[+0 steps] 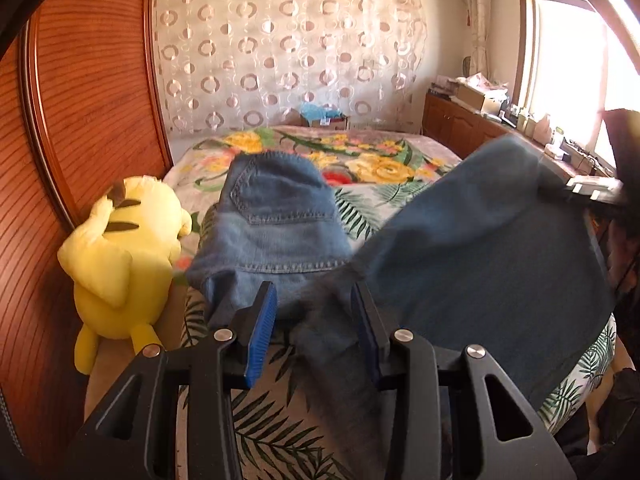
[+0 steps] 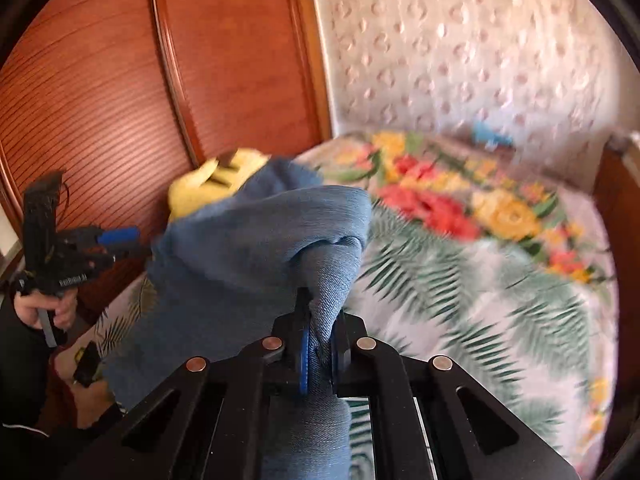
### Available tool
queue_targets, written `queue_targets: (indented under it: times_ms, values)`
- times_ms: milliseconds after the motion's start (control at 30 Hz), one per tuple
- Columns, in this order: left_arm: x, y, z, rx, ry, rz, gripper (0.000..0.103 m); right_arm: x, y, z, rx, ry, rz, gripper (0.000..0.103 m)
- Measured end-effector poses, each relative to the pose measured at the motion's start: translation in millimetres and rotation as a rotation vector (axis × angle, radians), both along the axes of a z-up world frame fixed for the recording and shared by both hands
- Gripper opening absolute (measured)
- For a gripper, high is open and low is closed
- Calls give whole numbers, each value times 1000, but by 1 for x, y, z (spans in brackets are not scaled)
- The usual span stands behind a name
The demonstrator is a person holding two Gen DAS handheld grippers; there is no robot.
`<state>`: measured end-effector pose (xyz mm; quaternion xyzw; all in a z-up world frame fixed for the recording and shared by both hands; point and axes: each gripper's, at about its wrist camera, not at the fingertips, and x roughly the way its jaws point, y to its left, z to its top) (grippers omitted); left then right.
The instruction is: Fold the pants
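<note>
Blue jeans (image 1: 276, 208) lie partly lifted over the flowered bedspread (image 1: 360, 160), back pocket facing me. A dark, blurred fold of them hangs between the blue pads of my left gripper (image 1: 314, 292). It rests against the right pad and stays clear of the left one, so this gripper is open. My right gripper (image 2: 322, 308) is shut on a bunched fold of the jeans (image 2: 240, 248) and holds it above the bed. That raised fold fills the right of the left wrist view, with the right gripper (image 1: 592, 192) at its upper edge. At the left of the right wrist view is the left gripper (image 2: 132, 246).
A yellow plush toy (image 1: 124, 248) sits on the bed's left edge against the wooden panelled wall (image 1: 88, 80). A cardboard box (image 1: 324, 118) stands at the bed's far end before a patterned curtain. A cluttered low cabinet (image 1: 480, 120) runs under the window. A person's hand (image 2: 44, 312) holds the left gripper's handle.
</note>
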<state>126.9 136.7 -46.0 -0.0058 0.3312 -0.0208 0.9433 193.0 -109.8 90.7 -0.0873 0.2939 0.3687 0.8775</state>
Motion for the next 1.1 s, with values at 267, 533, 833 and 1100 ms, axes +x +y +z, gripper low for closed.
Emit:
queue_targets:
  times_ms: [267, 533, 833, 1100]
  values:
    - [3, -35, 12, 4, -28, -79, 49, 32, -98, -3, -143, 35, -306, 8]
    - [23, -103, 8, -5, -3, -220, 77, 73, -160, -73, -102, 191, -438, 41]
    - [34, -190, -6, -31, 50, -355, 78, 22, -189, -97, -48, 182, -415, 55]
    - [32, -232, -33, 13, 117, -389, 78, -19, -209, -111, -20, 200, -429, 63]
